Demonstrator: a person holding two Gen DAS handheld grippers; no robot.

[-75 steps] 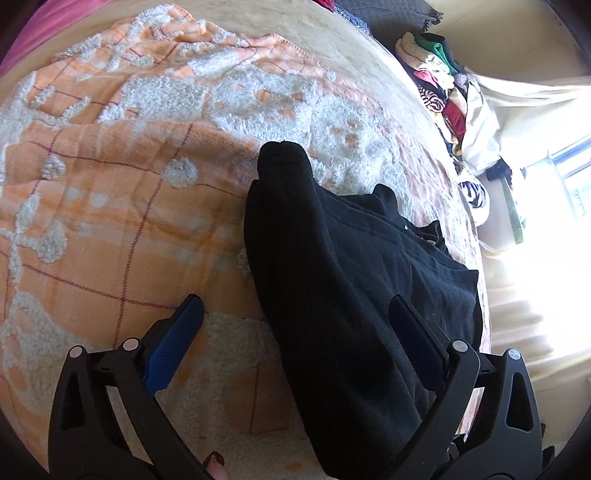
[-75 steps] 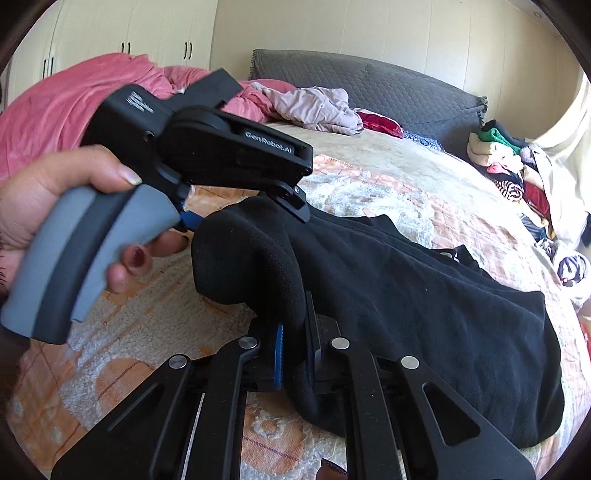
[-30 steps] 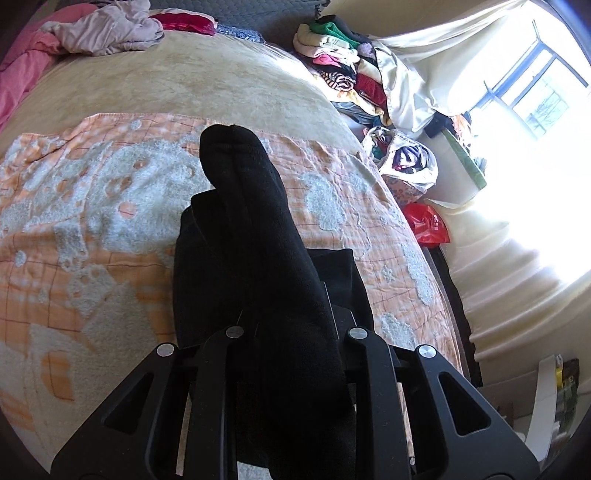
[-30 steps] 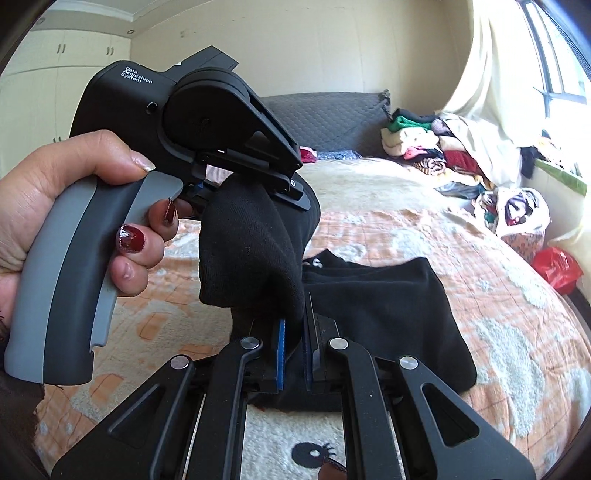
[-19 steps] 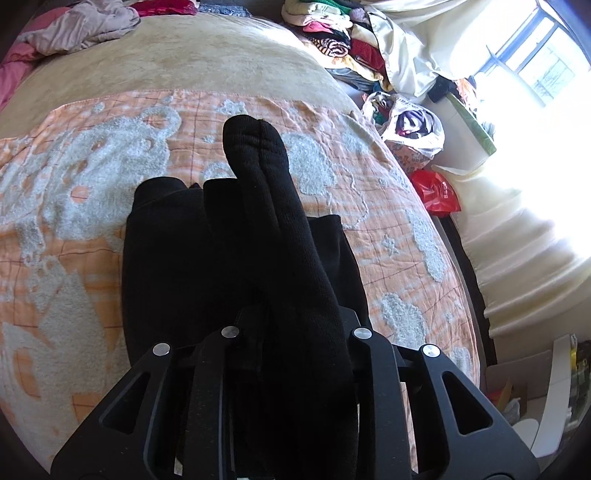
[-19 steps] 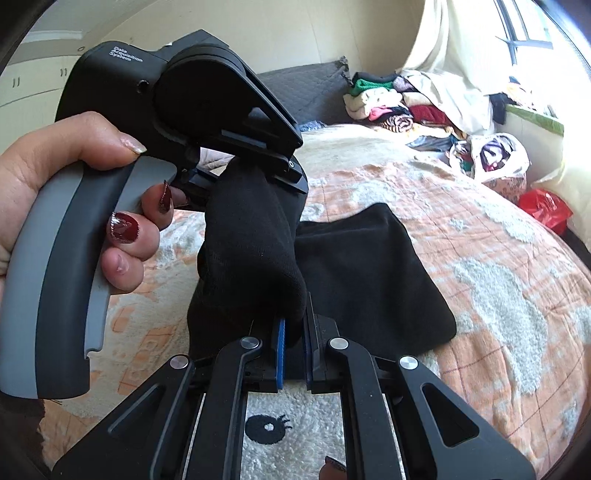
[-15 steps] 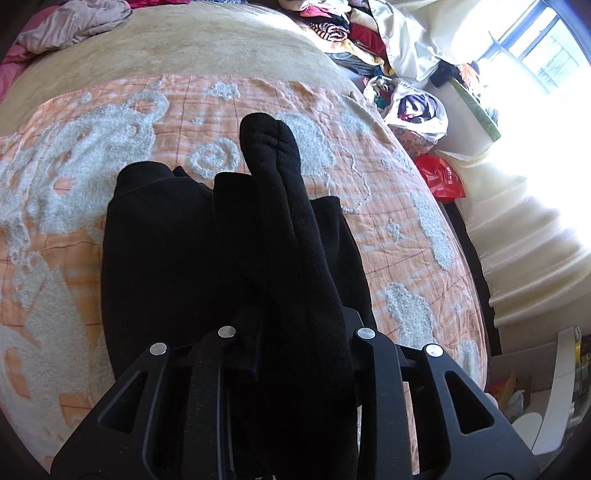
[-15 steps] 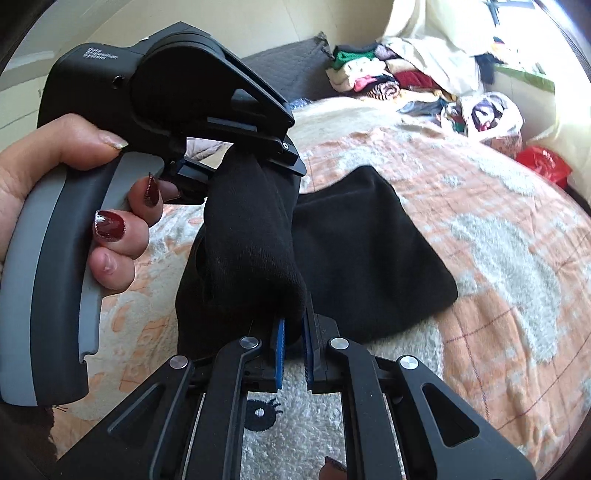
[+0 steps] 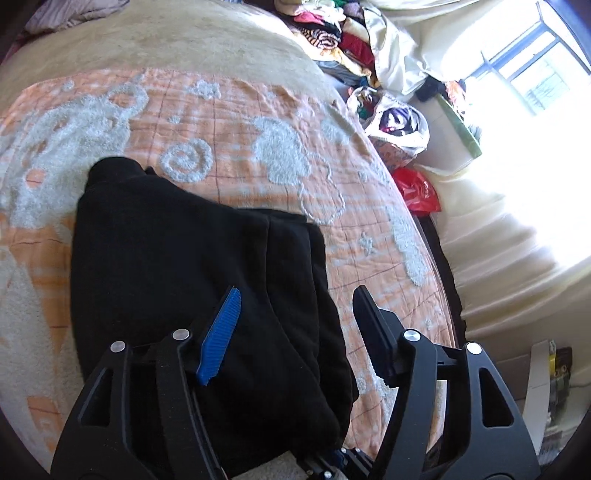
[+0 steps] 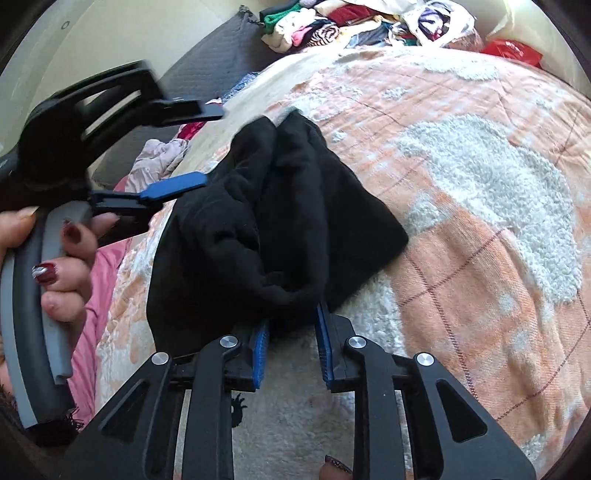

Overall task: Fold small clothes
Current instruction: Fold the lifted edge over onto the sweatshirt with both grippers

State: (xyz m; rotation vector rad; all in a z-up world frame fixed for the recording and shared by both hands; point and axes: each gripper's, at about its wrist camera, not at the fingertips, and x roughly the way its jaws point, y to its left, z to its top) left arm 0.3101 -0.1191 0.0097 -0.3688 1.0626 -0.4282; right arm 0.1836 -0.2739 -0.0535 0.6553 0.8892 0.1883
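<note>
Garment: a black piece of clothing [image 9: 177, 266] lies folded on the bed, on an orange and white blanket [image 9: 240, 122]; one folded layer sits on top of the other near the right side in the left wrist view.
Left tongs: the left tongs [image 9: 295, 314] are opening; the blue pad [image 9: 219, 332] and the black one stand apart above the cloth, and they do not press it.
Right tongs: the right tongs [image 10: 291, 347] are also opening; the thick rolled edge of the garment [image 10: 280, 295] is between the two blue pads, which look just apart from it.
Hand: in the right wrist view a hand [image 10: 55, 258] with dark red nails holds the grey handle of the left tongs, at the left of the garment.
Background: a pile of mixed clothes [image 9: 332, 26] is beyond the bed, a red bag [image 9: 417, 188] is on the floor near it, and a bright window [image 9: 535, 81] is on the right.
</note>
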